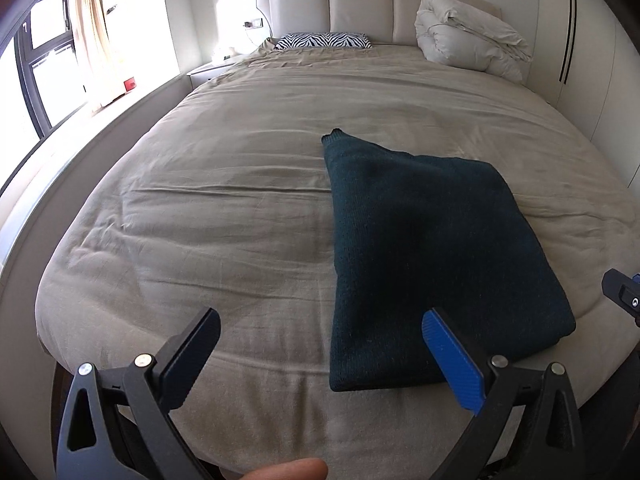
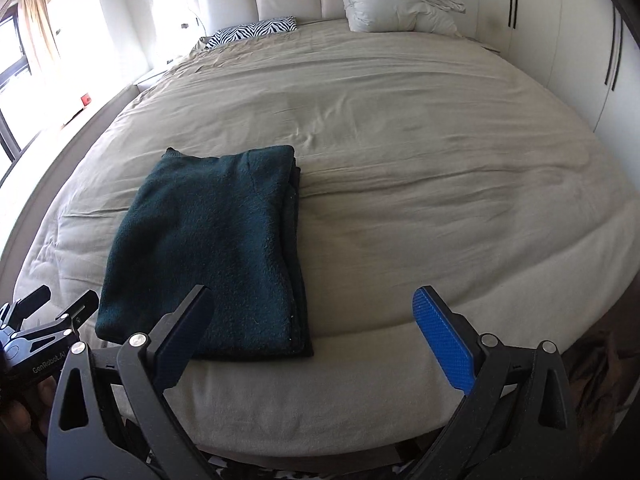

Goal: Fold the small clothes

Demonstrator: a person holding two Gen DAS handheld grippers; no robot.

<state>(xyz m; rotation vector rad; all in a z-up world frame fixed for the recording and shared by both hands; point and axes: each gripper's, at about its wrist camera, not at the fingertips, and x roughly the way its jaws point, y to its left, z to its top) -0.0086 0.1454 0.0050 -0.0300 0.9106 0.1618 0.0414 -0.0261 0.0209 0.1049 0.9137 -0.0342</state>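
Note:
A dark teal knit garment (image 1: pixel 420 256) lies folded into a flat rectangle near the front edge of the beige bed (image 1: pixel 220 208). It also shows in the right wrist view (image 2: pixel 208 248), with its layered edges on the right side. My left gripper (image 1: pixel 320 332) is open and empty, just in front of the garment's near left corner. My right gripper (image 2: pixel 314 316) is open and empty, above the bed edge by the garment's near right corner. The left gripper also shows in the right wrist view (image 2: pixel 48 312).
A zebra-print pillow (image 1: pixel 324 40) and a bundled white duvet (image 1: pixel 472 36) lie at the padded headboard (image 1: pixel 332 4). A window with curtains (image 1: pixel 48 60) is on the left. White wardrobe doors (image 2: pixel 560 40) stand on the right.

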